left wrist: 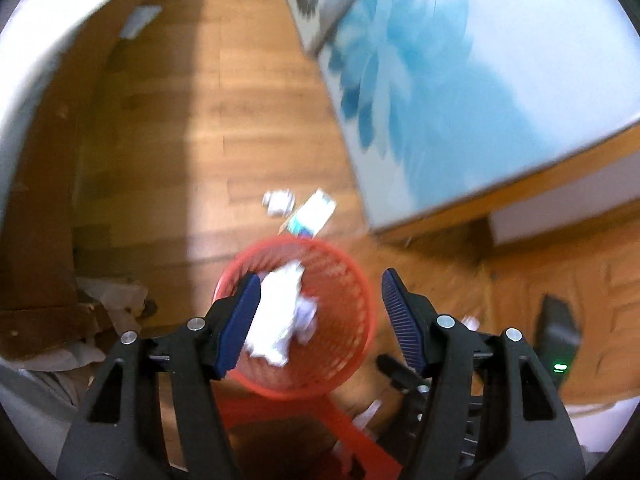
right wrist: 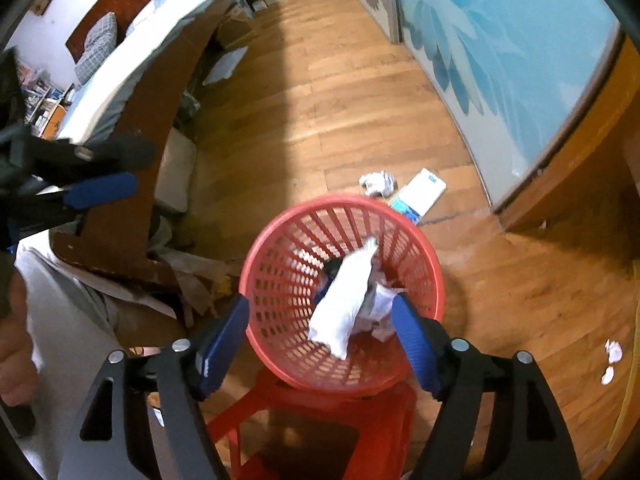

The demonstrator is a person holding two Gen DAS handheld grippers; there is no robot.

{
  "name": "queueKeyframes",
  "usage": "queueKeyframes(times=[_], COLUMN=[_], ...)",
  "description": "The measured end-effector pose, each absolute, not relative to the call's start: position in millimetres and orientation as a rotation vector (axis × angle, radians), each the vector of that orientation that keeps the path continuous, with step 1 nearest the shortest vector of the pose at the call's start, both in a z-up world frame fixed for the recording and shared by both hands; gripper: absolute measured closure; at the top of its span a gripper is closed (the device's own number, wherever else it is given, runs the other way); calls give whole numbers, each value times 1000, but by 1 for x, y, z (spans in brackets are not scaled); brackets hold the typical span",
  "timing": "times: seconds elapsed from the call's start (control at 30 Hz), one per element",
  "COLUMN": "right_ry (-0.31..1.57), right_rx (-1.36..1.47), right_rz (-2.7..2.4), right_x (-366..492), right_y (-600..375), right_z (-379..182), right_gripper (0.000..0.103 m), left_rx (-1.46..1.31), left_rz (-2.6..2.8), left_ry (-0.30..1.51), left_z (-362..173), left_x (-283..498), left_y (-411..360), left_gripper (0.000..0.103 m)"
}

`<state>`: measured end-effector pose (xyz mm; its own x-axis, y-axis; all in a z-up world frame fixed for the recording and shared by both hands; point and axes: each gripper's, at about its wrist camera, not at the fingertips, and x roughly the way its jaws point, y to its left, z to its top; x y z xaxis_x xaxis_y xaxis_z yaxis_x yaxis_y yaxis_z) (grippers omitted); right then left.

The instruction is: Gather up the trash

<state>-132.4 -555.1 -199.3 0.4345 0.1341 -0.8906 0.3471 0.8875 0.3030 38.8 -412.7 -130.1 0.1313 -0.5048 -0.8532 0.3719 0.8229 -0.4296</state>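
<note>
Both grippers are seen above a round red slatted plastic basket (right wrist: 288, 280), which sits on a red plastic stool (right wrist: 320, 412) on the wooden plank floor (right wrist: 340, 100). The left gripper (left wrist: 318, 312) is released, jaws spread wide with nothing between the blue ribbed pads. The right gripper (right wrist: 320, 340) is also released, jaws apart, nothing gripped. A white folded paper wrapper (right wrist: 344, 300) and a crumpled white paper wad (right wrist: 380, 308) are lying inside the basket. Left on the floor just beyond the basket: a crumpled printed paper ball (right wrist: 378, 183) and, beside it, a flat white-and-teal carton (right wrist: 420, 194). Small white paper scraps (right wrist: 612, 356) are seen on the floor to the right.
</note>
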Motion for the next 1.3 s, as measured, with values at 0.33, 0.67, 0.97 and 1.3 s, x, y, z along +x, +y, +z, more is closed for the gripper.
queueKeyframes(times=[0.33,0.67,0.97,1.3], right_ry=[903,601,523,518], right_rx=[370,296,246,135], right_rz=[-101,33,102,142], right_x=[-58,33,73,43], right_y=[-499,-360,-212,-125], right_z=[-92,46,57,8], right_gripper=[11,7,7,7], left_rx=[-162,-97,-96,-155], left_rz=[-468,-156,-62,1], left_ry=[886,611,568,685], left_z=[4,97,67,-7], left_x=[43,31,65,76], left_y=[-258,-92,-23,14], left_gripper=[21,10,6,6])
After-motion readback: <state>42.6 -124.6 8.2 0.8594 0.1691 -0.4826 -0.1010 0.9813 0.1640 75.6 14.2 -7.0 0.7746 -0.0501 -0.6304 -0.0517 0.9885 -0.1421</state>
